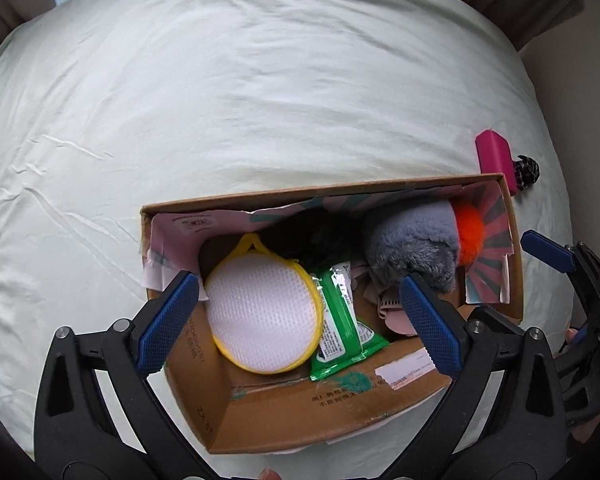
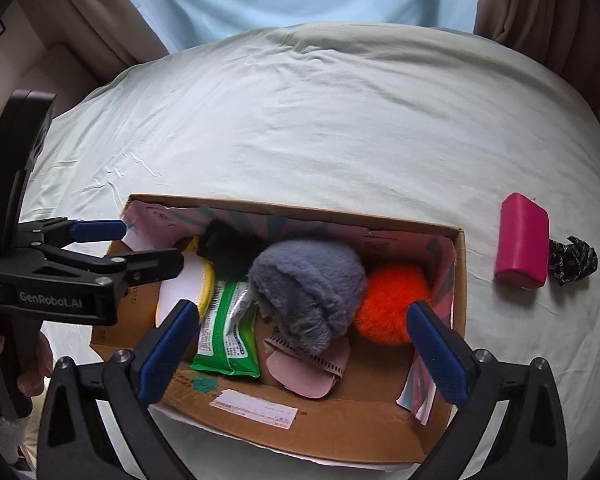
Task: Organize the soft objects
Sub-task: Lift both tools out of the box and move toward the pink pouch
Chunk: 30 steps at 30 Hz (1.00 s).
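Note:
An open cardboard box (image 1: 340, 412) (image 2: 340, 420) sits on the bed. It holds a white mesh pad with a yellow rim (image 1: 262, 314) (image 2: 180, 284), a green wipes pack (image 1: 342, 328) (image 2: 226, 332), a grey fluffy toy (image 1: 414, 240) (image 2: 308, 280), an orange pom-pom (image 1: 470, 232) (image 2: 392, 300), a black fuzzy item (image 1: 312, 236) (image 2: 226, 246) and a pink piece (image 2: 308, 372). My left gripper (image 1: 298, 320) is open and empty over the box. My right gripper (image 2: 304, 350) is open and empty over it too.
A magenta pouch (image 1: 496, 158) (image 2: 522, 242) and a black patterned scrunchie (image 1: 526, 170) (image 2: 572, 260) lie on the pale green bedsheet (image 1: 260, 100) (image 2: 340, 128) right of the box. Curtains hang behind the bed.

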### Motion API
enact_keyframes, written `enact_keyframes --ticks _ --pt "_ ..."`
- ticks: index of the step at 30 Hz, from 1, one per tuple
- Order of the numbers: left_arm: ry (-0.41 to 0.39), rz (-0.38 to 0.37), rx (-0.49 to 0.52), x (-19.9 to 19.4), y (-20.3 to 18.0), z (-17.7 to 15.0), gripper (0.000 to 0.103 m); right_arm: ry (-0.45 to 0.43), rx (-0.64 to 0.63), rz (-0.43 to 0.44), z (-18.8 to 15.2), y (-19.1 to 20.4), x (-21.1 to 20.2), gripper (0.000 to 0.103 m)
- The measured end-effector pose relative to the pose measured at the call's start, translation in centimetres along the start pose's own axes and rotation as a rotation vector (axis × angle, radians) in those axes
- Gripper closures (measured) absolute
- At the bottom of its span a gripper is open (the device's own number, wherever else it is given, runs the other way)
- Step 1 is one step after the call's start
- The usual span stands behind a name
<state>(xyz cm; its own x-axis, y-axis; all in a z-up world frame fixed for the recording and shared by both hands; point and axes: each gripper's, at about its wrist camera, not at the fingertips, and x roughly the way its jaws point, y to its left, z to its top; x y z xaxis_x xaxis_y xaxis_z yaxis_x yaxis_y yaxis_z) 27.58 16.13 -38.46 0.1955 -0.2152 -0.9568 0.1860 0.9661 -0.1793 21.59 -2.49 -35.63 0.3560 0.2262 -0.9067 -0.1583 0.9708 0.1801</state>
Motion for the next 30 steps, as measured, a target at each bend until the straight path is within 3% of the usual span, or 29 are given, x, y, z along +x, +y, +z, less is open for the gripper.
enact_keyframes --ticks 15,22,30 --pt "-0.099 0.033 -0.014 -6.5 -0.4 -2.7 0.003 -0.086 -0.032 -0.010 -1.2 2.1 -5.2 0.000" --pt "-0.187 0.071 -0.013 -12.1 -0.9 -5.7 0.003 -0.159 -0.001 -0.022 -2.4 3.1 -10.3 0.000" --pt "-0.300 0.117 0.002 -18.1 -2.7 -8.9 0.003 -0.260 0.022 -0.102 -4.6 3.2 -18.0 0.000"
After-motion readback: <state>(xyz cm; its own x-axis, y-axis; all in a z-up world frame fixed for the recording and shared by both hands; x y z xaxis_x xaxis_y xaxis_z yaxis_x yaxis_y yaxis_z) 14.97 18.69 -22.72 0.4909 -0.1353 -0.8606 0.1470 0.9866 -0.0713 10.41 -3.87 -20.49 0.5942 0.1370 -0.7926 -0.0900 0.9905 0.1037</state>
